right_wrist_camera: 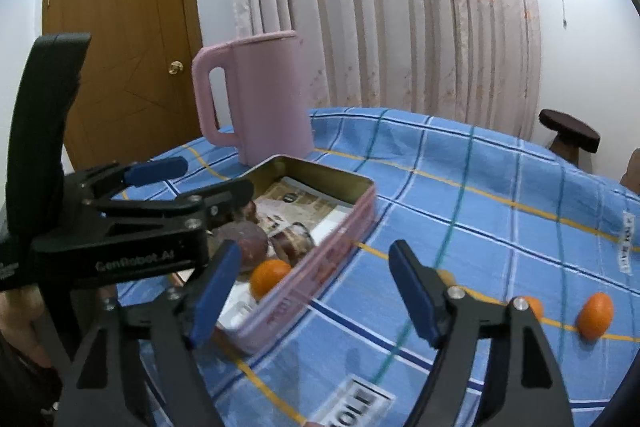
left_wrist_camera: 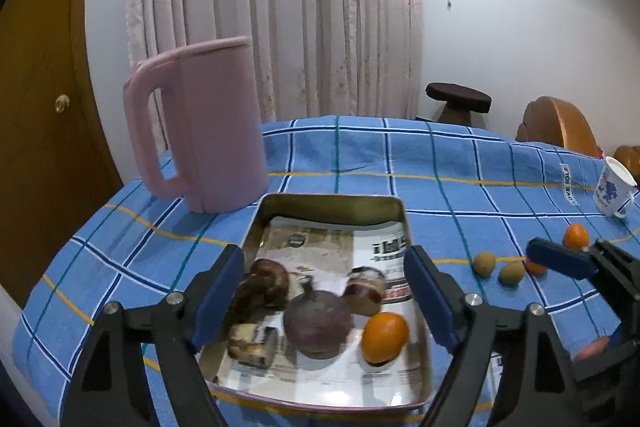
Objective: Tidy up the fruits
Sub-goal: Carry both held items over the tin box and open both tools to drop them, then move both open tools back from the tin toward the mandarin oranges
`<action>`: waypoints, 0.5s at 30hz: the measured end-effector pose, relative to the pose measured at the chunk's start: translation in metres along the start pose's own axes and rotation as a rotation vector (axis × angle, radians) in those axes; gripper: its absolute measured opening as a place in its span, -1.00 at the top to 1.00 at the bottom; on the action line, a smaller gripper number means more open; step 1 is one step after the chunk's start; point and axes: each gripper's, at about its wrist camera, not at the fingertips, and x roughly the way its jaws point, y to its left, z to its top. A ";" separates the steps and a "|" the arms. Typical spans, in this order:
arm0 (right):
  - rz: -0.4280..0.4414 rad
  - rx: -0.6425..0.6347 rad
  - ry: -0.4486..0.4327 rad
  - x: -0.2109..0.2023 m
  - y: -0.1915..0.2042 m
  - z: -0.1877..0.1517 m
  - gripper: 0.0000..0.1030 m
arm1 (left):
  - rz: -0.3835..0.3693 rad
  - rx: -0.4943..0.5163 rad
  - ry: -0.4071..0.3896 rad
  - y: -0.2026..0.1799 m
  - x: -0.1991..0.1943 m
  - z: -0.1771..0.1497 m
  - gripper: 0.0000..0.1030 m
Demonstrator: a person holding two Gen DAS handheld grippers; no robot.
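Both of your tools are spread wide and hold nothing: the left tool hangs over the tin, and the right tool hangs over the cloth just beside the tin's right wall. In the tin lie already an orange fruit, a dark round fruit and some brown pieces that are too blurred to name. On the tabletop to the right of the tin, well apart from it, two small brownish fruits and two small orange fruits wait in a loose row. I think these are the danger. They are small and round, so if your fingers close a little off the middle, a fruit can squirt out and roll toward the right edge of the tabletop, where the white cup stands. The cloth has folds, which can turn a rolling fruit. Also your two tools are very near to each other; if you swing the right one back to the tin, it may hit the left one or the tin wall. The tall pink jug touches the tin's far left corner, so a push on the tin could disturb it.
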 end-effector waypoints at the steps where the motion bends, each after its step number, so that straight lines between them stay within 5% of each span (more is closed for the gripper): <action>1: -0.012 -0.003 -0.002 -0.003 -0.005 0.000 -0.57 | -0.005 0.001 -0.001 -0.003 -0.001 0.002 -0.61; 6: -0.141 -0.019 -0.016 -0.029 -0.042 -0.008 -0.63 | -0.028 0.027 -0.011 -0.028 -0.002 0.012 -0.61; 15: -0.358 0.154 -0.040 -0.064 -0.139 -0.021 -0.64 | -0.072 0.066 0.013 -0.075 0.011 0.020 -0.61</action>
